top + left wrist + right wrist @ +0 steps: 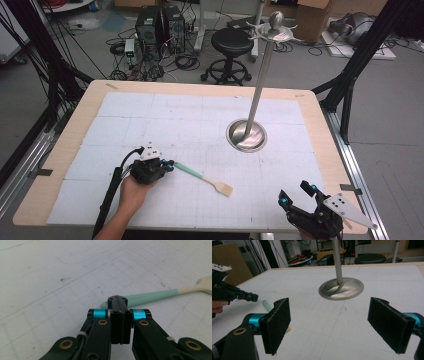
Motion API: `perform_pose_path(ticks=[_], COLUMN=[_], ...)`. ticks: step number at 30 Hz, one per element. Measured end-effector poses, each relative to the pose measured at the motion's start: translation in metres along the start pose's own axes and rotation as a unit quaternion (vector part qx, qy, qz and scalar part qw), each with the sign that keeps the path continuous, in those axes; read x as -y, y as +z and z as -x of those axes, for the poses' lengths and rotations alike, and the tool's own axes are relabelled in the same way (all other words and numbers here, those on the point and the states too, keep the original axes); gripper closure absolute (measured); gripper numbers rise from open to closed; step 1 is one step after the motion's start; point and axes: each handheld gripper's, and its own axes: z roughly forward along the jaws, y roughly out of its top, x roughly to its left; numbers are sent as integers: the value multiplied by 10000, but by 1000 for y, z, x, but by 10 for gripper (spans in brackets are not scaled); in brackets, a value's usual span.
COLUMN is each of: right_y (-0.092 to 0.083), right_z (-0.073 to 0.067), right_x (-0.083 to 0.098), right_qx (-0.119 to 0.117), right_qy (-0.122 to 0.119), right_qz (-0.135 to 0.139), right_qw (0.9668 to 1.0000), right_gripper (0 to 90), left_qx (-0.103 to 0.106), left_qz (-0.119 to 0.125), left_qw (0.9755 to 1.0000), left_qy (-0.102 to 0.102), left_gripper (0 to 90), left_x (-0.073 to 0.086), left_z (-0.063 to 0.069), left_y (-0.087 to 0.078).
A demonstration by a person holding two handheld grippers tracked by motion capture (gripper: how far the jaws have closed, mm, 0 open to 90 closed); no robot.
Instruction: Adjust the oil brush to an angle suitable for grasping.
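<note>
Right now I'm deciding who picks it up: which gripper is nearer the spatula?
Left. The left gripper sits at the tip of the spatula handle, jaws shut; the right gripper hangs open, well off past its blade.

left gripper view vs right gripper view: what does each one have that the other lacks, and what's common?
Left gripper view alone: the left gripper's own jaws pressed together just short of the mint handle end, plus the spatula's pale wooden blade.

Right gripper view alone: the right gripper with jaws spread wide and nothing between them, the metal stand's round base and pole, a black stool and floor clutter beyond the table.

Both: the white gridded mat and the spatula's mint handle.
</note>
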Motion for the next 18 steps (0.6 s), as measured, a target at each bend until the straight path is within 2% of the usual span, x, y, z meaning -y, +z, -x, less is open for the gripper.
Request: perform_pose_path(ticks=[1,2,3,9,13,18], right_y=[1,1,1,-2,-3,-4], right_z=[0,0,0,-1,1,2], right_x=[0,0,0,0,-1,-1], right_qx=[-14,-19,-11,-10,11,39], right_qy=[-7,-6,-1,10,33,74], right_qz=[-1,-14,-20,22,69,81], right_qw=[10000,10000,10000,10000,10000,9999], right_gripper=[173,173,173,173,173,173], left_qx=[99,99,146,189,169,101], left_qz=[46,46,33,-193,-161,-239], left_qw=[9999,9999,9999,9995,9995,9990], left_qy=[-23,-23,33,179,196,354], left_gripper=[896,896,896,895,895,896], left_x=[1,1,1,1,-1,-9], left_z=[7,7,13,24,33,42], left_y=[4,4,9,20,27,36])
